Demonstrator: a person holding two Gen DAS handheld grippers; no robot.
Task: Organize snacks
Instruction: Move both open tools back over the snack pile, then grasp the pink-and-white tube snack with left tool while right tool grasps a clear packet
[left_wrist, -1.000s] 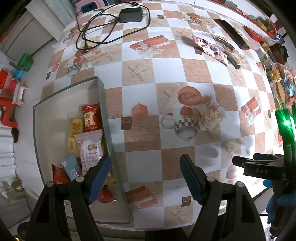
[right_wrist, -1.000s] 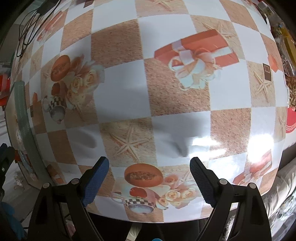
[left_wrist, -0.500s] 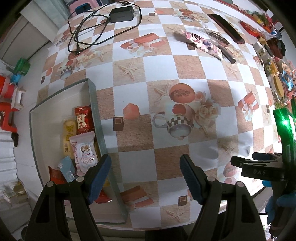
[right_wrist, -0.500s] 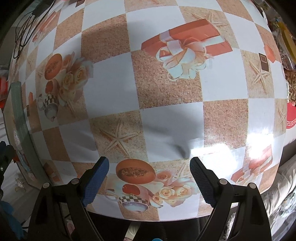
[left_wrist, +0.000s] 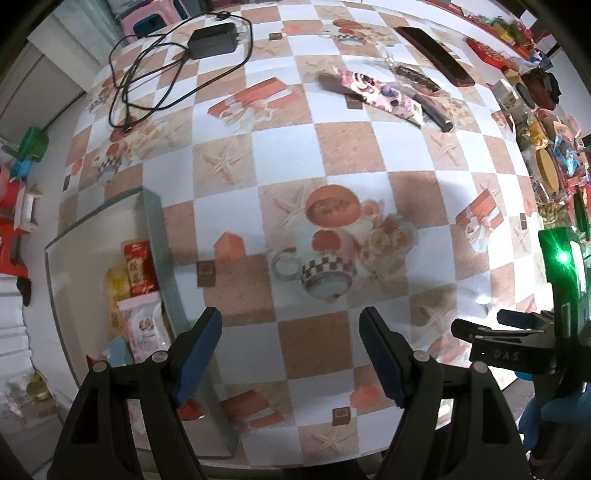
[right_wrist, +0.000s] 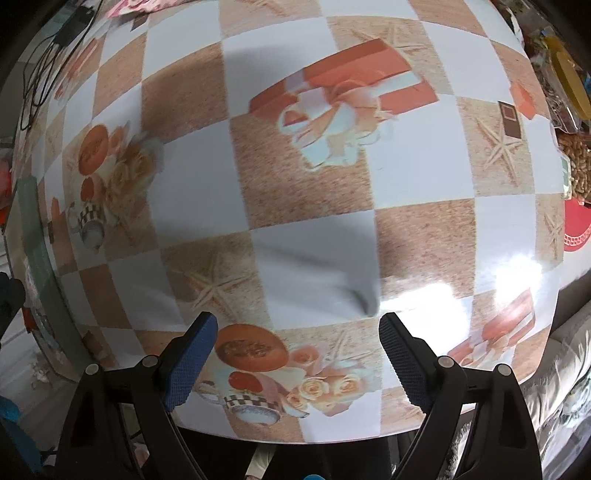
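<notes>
In the left wrist view a shallow grey-green tray (left_wrist: 159, 251) sits at the table's left front and holds several snack packets: a red one (left_wrist: 138, 267), a yellow one (left_wrist: 117, 284) and a pink-white one (left_wrist: 142, 328). My left gripper (left_wrist: 290, 332) is open and empty above the patterned tablecloth, just right of the tray. My right gripper (right_wrist: 297, 338) is open and empty above the table's front edge; it also shows in the left wrist view (left_wrist: 517, 339) at the right. More loose snacks (left_wrist: 554, 155) lie along the table's far right.
A black power adapter (left_wrist: 214, 35) with a coiled cable lies at the back left. A pink patterned pouch (left_wrist: 376, 92) and dark long items (left_wrist: 436, 55) lie at the back. The tray's edge (right_wrist: 35, 236) shows at the left of the right wrist view.
Both grippers have drawn back and risen a little; the tray and the table pattern have slid lower and left in view. Both stay open and empty.
</notes>
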